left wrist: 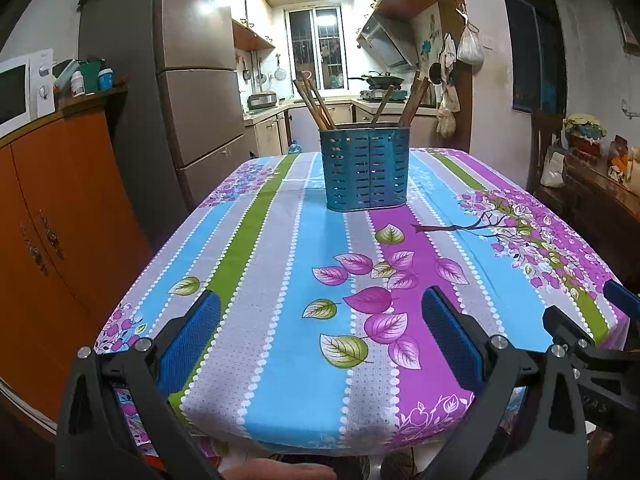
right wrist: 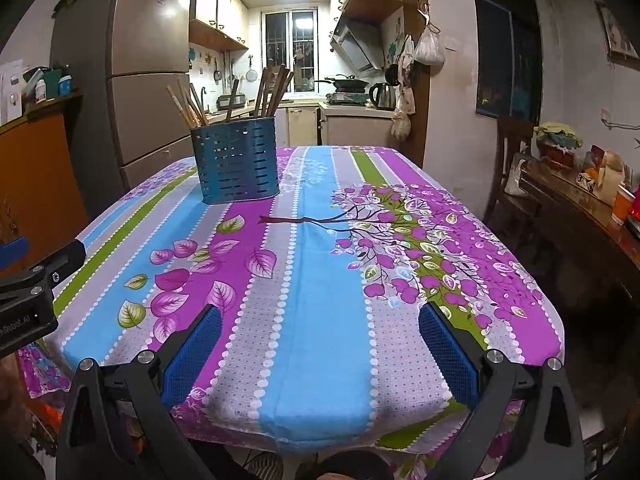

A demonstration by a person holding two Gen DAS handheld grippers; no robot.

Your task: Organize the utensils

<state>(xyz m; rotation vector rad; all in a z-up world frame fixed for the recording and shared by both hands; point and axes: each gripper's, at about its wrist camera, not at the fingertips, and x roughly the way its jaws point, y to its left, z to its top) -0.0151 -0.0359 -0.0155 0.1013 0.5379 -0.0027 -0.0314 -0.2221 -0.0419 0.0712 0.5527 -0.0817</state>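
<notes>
Chopsticks [left wrist: 316, 104] stand in the holder [left wrist: 366, 168] — seemingly sorted. Left gripper [left wrist: 320, 340] and right gripper [right wrist: 320, 344] hover spread, empty — clear of it.

The bench [left wrist: 280, 240] is covered in blue, grey, green and purple stripes printed with leaves. A slotted blue utensil holder [left wrist: 366, 168] is filled with brown chopsticks [left wrist: 316, 104]. Blue pads [right wrist: 194, 354] are carried by black tongs.

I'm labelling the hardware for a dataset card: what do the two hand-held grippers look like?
Both look alike. The left hand-held gripper and right hand-held gripper each have two black angular plastic fingers with triangular cut-outs and silver round bolt heads. The fingertips carry blue textured pads. The right view shows white lettering on the left unit's side, only partly legible. No cables or sleeves are visible.
</notes>
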